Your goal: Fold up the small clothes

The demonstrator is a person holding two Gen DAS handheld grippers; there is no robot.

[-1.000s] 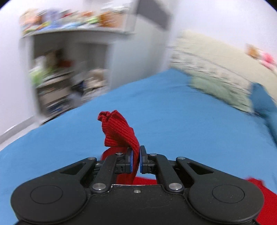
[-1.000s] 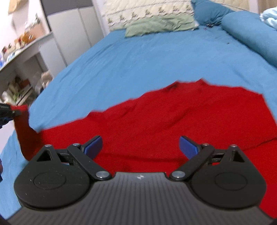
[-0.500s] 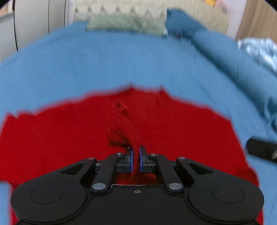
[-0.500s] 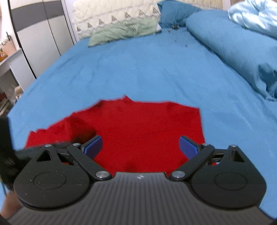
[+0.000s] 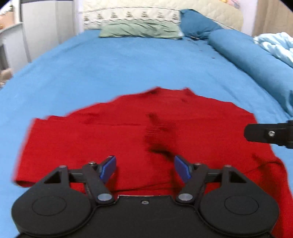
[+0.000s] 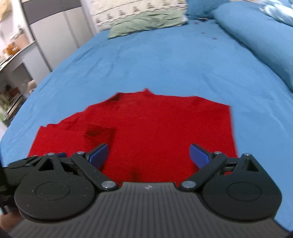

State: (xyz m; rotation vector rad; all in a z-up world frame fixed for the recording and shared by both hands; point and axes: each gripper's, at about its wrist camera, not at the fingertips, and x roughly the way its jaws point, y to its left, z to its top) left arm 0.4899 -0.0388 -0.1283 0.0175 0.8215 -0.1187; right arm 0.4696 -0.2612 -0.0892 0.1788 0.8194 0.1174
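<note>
With its sleeve already laid across the body, a red knitted garment (image 5: 128, 139) lies flat on the blue bed sheet (image 5: 128, 62), near the foot of the bed and well apart from the green pillow (image 5: 141, 31) at the headboard. The left gripper (image 5: 145, 169) hangs just above the near part of the cloth, its jaws opening with nothing between the blue pads; a ribbed cuff (image 5: 157, 131) rests on the middle of the garment just ahead of it. The right gripper (image 6: 148, 155) is spread wide and empty too, poised over the garment's right half, and its black finger juts into the left camera's view from the right edge.

Judged from how the cloth lies, one sleeve fold looks done: the left edge is a straight doubled line and the right edge runs square. What seems left is the lengthwise fold, bringing the hem up towards the collar, and perhaps a tidy of the wrinkled near-right corner. Whether the other sleeve is tucked under cannot be told.

No brand, label or readable writing shows on the garment, the bedding or either gripper; the cream headboard cover (image 5: 131, 14) carries only a repeated small motif.
</note>
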